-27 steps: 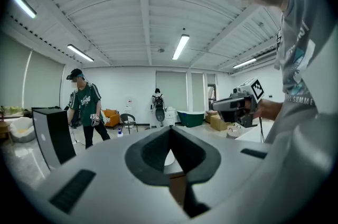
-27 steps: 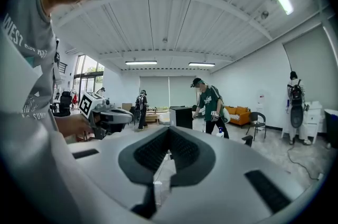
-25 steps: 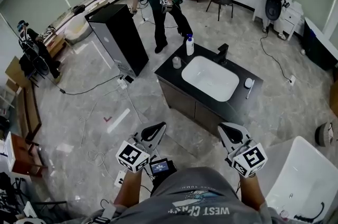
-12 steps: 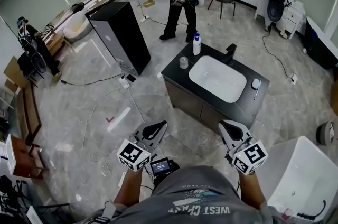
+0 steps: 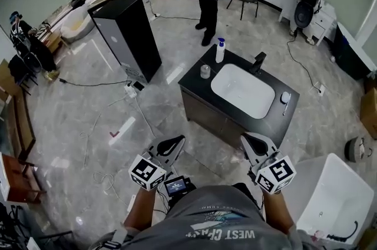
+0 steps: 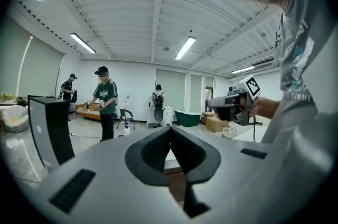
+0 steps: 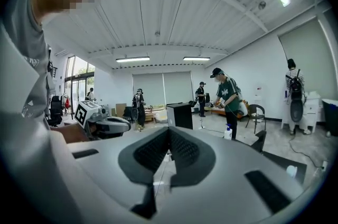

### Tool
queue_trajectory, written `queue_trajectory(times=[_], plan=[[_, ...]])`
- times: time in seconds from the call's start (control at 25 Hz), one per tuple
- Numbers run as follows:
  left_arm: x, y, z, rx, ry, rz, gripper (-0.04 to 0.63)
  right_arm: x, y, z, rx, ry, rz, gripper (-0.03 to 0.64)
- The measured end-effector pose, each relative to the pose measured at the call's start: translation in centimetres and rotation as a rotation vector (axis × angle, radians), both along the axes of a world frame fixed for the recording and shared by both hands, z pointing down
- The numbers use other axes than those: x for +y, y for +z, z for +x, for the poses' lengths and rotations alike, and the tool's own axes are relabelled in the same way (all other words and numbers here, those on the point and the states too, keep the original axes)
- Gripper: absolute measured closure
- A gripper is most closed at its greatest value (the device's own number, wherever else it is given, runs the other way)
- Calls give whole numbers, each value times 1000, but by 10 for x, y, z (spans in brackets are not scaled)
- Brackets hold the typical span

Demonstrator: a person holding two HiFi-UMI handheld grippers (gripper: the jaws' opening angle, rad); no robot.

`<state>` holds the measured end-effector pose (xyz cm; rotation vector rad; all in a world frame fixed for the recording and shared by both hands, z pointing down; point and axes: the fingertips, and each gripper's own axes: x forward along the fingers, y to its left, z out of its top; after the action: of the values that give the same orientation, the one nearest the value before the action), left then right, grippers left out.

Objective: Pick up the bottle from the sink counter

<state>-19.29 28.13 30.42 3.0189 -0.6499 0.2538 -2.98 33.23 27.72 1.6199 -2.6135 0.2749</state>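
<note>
Black sink counter (image 5: 275,118) bears white blue-topped bottle (image 5: 220,52); left gripper (image 5: 169,146), right gripper (image 5: 255,144) clenched empty

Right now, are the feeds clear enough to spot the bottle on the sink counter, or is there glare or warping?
Head view: sharp, evenly lit, edges bent; bottle stands clear on the dark counter. Right gripper view: heavy fisheye, dark corners, bottle tiny. Left gripper view: likewise.
</note>
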Motion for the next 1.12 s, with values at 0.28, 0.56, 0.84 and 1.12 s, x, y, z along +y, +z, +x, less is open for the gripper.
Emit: queue_trajectory(times=[0.28,0.56,0.84,1.12], plan=[[-22,15,21,-38,47,-13,592,-21,14,14,0,2,-46,615],[-51,1,67,-23,-27,-11,592,-71,8,60,-39,-55,-9,615],[-76,-12,115,-46,-77,28,592,-106,15,107,-62,-116,-20,615],[-90,-3,151,-78,-103,2,592,-119,17,147,-89,-135,-20,615]])
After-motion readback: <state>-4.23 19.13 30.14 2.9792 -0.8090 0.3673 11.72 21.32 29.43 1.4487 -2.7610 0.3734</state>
